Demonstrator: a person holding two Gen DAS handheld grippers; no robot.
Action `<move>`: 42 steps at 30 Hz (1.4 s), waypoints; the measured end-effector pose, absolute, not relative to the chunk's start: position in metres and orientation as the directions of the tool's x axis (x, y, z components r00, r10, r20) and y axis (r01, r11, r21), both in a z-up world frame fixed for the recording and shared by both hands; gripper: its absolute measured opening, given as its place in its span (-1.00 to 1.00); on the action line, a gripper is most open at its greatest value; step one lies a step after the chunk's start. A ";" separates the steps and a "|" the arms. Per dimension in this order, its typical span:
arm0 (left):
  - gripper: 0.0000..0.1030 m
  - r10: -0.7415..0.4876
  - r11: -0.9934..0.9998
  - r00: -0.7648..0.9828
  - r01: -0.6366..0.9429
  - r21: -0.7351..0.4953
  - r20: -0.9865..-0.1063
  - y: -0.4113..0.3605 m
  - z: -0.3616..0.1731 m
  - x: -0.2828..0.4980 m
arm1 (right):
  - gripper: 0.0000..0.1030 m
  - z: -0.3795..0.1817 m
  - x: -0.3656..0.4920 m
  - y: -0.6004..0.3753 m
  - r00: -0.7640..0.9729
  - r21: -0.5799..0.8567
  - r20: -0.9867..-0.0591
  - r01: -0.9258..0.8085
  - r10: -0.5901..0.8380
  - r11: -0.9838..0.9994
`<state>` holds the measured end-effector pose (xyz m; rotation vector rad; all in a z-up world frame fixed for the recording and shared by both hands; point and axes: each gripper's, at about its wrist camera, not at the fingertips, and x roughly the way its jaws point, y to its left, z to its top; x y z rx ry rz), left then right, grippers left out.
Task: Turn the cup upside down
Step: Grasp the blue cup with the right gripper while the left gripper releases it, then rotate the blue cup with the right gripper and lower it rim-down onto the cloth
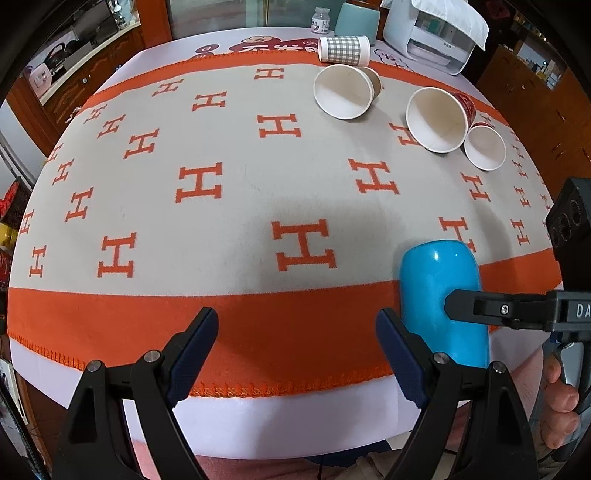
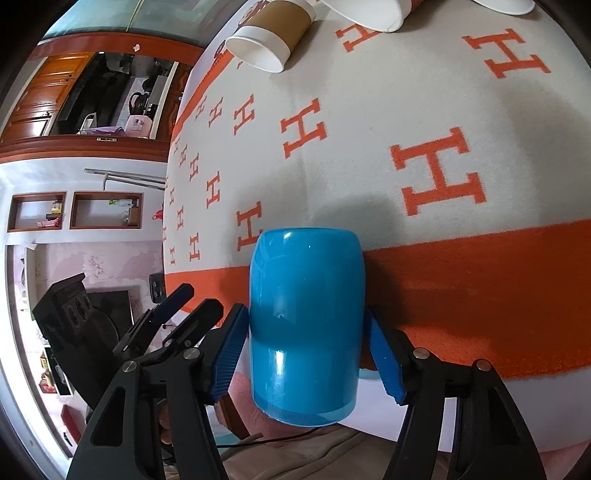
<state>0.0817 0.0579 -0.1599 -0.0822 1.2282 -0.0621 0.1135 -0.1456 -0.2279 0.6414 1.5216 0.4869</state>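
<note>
A glossy blue cup (image 2: 306, 325) is held between the blue pads of my right gripper (image 2: 306, 332), above the near edge of the table, its closed base pointing away and its mouth toward the camera. In the left wrist view the same blue cup (image 1: 443, 299) shows at the lower right with the right gripper (image 1: 465, 306) clamped across it. My left gripper (image 1: 297, 339) is open and empty, just left of the cup, over the orange border of the cloth.
A beige and orange H-patterned cloth (image 1: 221, 206) covers the table. Several paper cups (image 1: 343, 92) lie on their sides at the far right. A checked cup (image 1: 343, 50), a jar (image 1: 320, 20) and a white appliance (image 1: 432, 33) stand at the back.
</note>
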 end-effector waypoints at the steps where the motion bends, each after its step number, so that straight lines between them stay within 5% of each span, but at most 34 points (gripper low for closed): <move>1: 0.67 -0.091 0.995 0.334 0.002 -0.096 -0.938 0.058 -0.160 0.081 | 0.24 -0.227 0.113 -0.145 0.014 0.653 -0.756 0.089 0.654 0.752; 14: 0.67 -0.093 0.995 0.349 0.004 -0.098 -0.933 0.051 -0.156 0.085 | 0.23 -0.165 0.127 -0.154 0.364 0.470 -0.806 -0.087 0.468 0.878; 21: 0.67 -0.106 0.994 0.353 -0.001 -0.113 -0.930 0.045 -0.158 0.089 | 0.23 -0.160 0.146 -0.153 0.609 0.328 -0.716 -0.139 0.342 0.934; 42: 0.67 -0.032 0.994 0.490 -0.073 -0.077 -0.871 0.054 -0.141 0.080 | 0.25 -0.178 0.057 -0.132 0.664 0.068 -0.694 -0.322 0.277 0.944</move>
